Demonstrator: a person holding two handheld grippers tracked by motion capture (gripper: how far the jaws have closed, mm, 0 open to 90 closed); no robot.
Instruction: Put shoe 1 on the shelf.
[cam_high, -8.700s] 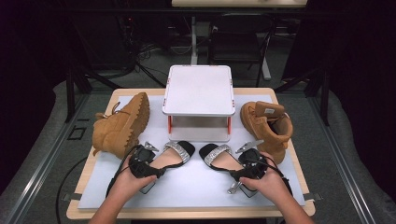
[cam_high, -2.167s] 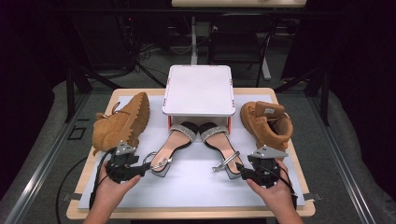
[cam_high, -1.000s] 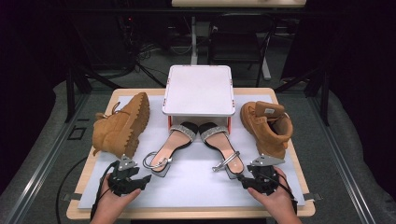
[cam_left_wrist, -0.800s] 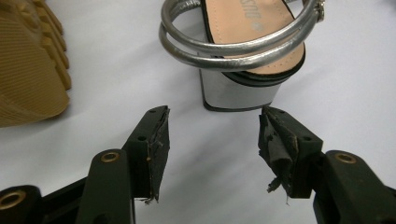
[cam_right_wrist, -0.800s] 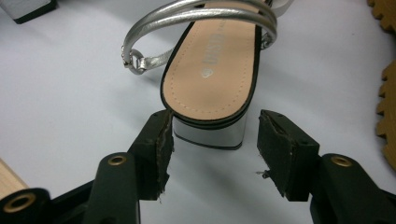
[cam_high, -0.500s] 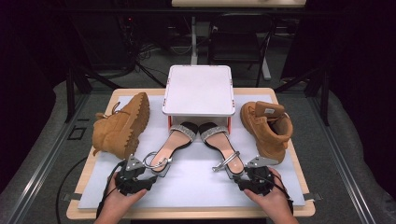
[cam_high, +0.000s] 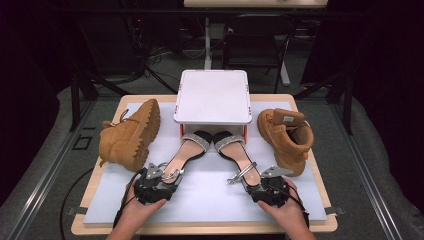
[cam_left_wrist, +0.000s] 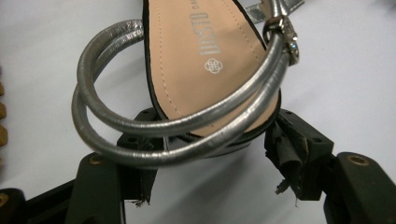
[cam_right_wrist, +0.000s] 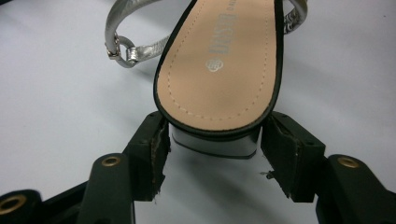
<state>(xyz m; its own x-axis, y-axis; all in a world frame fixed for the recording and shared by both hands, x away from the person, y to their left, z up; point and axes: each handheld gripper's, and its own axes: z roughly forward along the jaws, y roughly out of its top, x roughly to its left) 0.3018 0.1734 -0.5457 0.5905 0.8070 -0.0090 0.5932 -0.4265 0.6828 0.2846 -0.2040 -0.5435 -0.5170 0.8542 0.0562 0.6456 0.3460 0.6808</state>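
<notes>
We've slid both sandals' toes under the white stand (cam_high: 212, 97); left gripper (cam_high: 159, 184) and right gripper (cam_high: 264, 189) jaws just widened off the heels: placement done.

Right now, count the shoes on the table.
4. A tan boot lies at the left, another tan boot stands at the right, and two sandals lie between, toes under the white stand.

The high camera sits above my side, facing 12 o'clock and down over the whole worktop (cam_high: 200, 200). Each of my finger cameras looks closely along its fingers at one sandal heel: left sandal (cam_left_wrist: 205, 60), right sandal (cam_right_wrist: 224, 65), both shared with the high view.
</notes>
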